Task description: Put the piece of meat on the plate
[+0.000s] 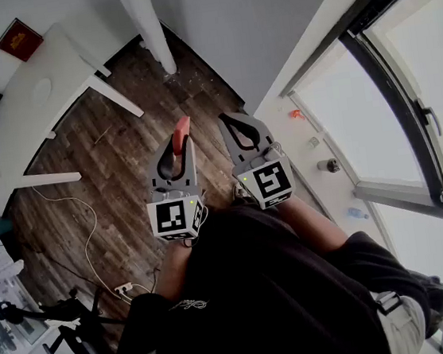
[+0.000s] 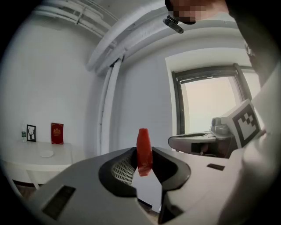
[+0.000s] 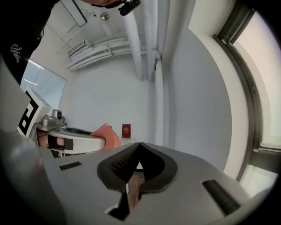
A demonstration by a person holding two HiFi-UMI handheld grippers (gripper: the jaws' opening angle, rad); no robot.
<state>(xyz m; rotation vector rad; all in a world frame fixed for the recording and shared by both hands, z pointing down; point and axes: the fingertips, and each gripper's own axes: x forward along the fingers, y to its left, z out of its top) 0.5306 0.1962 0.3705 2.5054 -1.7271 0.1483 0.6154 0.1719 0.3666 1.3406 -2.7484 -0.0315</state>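
Beyond your dark shirt (image 1: pixel 283 285), the task stood half done: what looked like the plate (image 1: pixel 41 92) sat on the white table (image 1: pixel 72 66) far left. Your left claw (image 1: pixel 178 147) clamped the piece of meat (image 2: pixel 143 149) in mid-air, well apart from it. Your right claw (image 3: pixel 139 145) was pressed together, empty.

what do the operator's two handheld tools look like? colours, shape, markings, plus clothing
The left tool and right tool match: grey moulded bodies, with dark textured pads inside a looped jaw outline. Each carries a white cube with black square markers, the left cube and the right cube. The person wears a black top.
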